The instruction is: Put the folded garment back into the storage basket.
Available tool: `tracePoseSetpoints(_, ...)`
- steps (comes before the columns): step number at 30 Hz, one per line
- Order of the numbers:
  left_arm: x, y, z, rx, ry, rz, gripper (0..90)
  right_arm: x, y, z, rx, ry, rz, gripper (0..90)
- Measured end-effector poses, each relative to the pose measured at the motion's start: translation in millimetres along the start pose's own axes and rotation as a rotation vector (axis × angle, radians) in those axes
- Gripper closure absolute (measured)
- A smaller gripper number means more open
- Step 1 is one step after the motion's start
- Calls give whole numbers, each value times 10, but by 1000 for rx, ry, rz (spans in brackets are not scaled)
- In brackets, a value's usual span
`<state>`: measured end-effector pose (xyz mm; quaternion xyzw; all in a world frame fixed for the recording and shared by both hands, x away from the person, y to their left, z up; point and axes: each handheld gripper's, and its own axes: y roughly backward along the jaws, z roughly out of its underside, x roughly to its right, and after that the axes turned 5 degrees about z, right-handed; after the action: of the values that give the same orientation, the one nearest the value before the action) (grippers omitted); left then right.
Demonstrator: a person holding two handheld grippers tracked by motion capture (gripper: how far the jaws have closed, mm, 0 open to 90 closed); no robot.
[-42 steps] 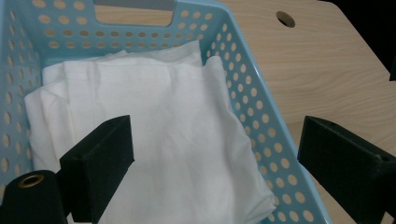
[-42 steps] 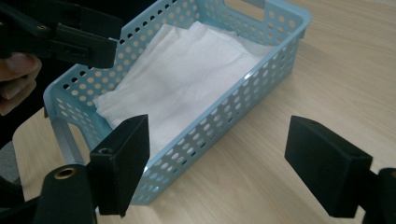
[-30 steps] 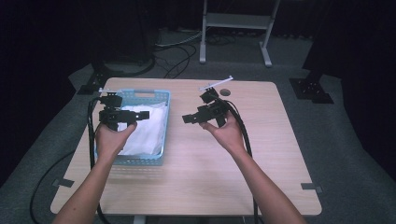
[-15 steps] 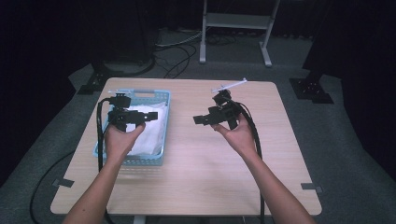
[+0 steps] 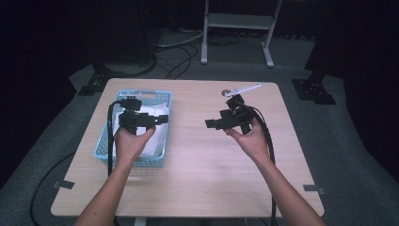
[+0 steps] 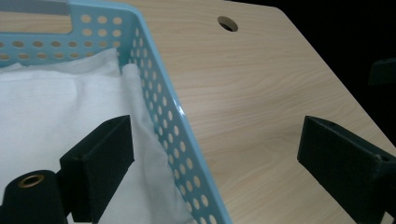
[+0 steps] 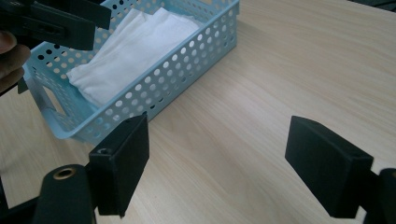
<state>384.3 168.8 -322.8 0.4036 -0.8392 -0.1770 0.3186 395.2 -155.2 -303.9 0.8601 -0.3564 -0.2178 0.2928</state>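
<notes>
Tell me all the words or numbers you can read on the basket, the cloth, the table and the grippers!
There are none to read.
Basket: plain blue with holes, no label showing.
Cloth: plain white.
Table: bare wood grain.
Left gripper and right gripper: plain black, no print showing.

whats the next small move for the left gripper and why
Probably lower the left gripper toward the white cloth in the blue basket. Its jaws are wide open and empty, held over the basket's right wall, one jaw above the cloth and one above the table. The right gripper is open too, over bare wood.
</notes>
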Motion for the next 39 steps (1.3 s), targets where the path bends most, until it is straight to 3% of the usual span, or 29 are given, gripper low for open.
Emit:
tracePoseSetpoints(27, 376, -359, 101, 4, -49, 32, 103, 338, 228, 468, 24, -49, 15, 220)
tracePoseSetpoints(39, 510, -474, 165, 43, -71, 31, 104, 405, 299, 622, 38, -56, 26, 220)
